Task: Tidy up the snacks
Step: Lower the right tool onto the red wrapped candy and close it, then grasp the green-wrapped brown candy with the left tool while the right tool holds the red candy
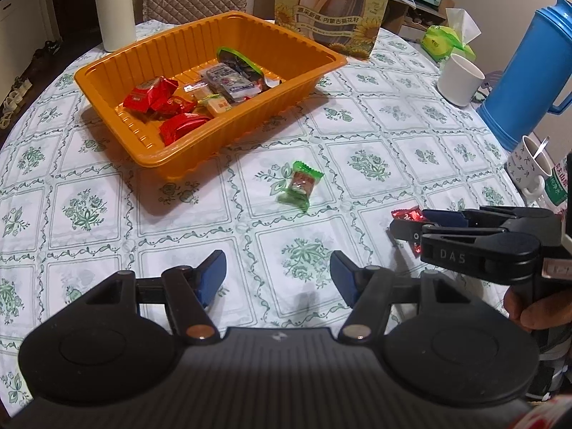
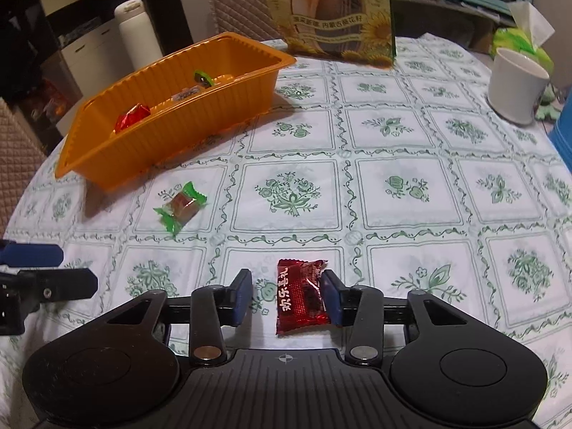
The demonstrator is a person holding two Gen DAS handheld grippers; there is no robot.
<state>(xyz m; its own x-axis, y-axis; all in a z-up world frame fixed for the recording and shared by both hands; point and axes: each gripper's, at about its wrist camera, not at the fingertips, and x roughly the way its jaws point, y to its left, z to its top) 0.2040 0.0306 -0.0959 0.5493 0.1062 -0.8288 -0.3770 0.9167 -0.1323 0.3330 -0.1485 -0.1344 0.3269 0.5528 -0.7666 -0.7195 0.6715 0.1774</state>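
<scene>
Red foil candy lies on the tablecloth between the spread fingers of the right tongs, one pad seemingly touching it. Left tongs are held released, empty. Slippery wrapping could be squeezed out sideways, well short of the orange tray.

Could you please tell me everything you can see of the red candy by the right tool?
The red candy is a flat, glossy foil packet with white Chinese characters and crimped ends. It lies sealed on the tablecloth, between the open fingers of the right tool, its right edge at or against the right finger, apart from the left.
</scene>
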